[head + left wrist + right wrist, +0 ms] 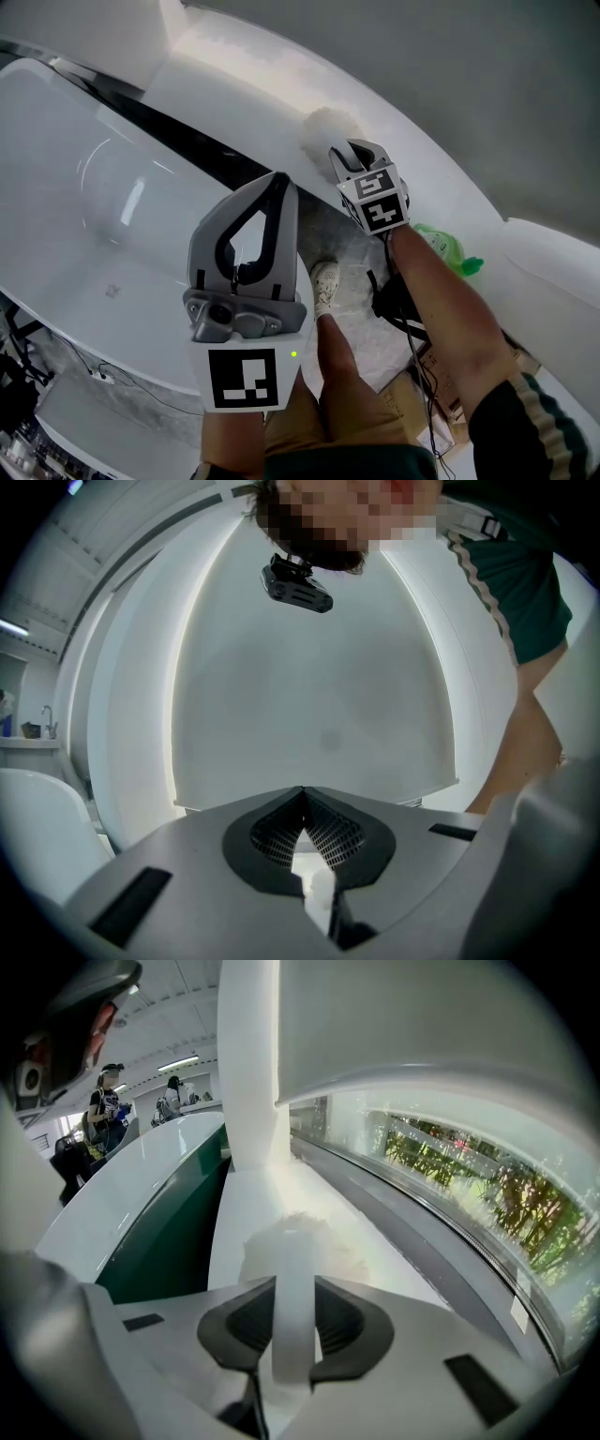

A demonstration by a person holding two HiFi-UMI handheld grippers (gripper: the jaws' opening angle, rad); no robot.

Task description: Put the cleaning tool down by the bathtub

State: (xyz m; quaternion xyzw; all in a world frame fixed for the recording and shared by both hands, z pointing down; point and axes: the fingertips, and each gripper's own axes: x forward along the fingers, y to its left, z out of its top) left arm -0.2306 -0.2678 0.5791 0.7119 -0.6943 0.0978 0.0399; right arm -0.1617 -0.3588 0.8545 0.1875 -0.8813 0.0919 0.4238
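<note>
- The bathtub [103, 187] filled the left of the head view, its white basin bare, with a broad white rim [253, 94] running along its far side.
- The left gripper [278, 183] stood in the middle, raised and pointing upward over the near edge of the tub. In the left gripper view its jaws [302, 794] were pressed together at the tips with nothing between them, so it took no part in the carrying.
- The right gripper [354, 155] reached out over the rim, just right of the left one. Its jaws were clamped on the white handle [293, 1316] of the cleaning tool, one pad on each side.
- The cleaning tool's fluffy white head [323, 131] lay at or on the rim, just ahead of the right gripper. The right gripper view showed the head [300, 1241] low against the white ledge [253, 1213], though whether it bore down on the ledge could not be told.
- A green object [448, 248], perhaps a bottle, lay to the right beyond the person's forearm, apart from the tool.
- As I judged it, the step in hand was the setting-down itself: the tool had been brought to the tub's edge but not let go.
- The next move would call for lowering the handle until it lay flat along the rim, then parting the right jaws and drawing straight back, so the handle did not roll into the basin.
</note>
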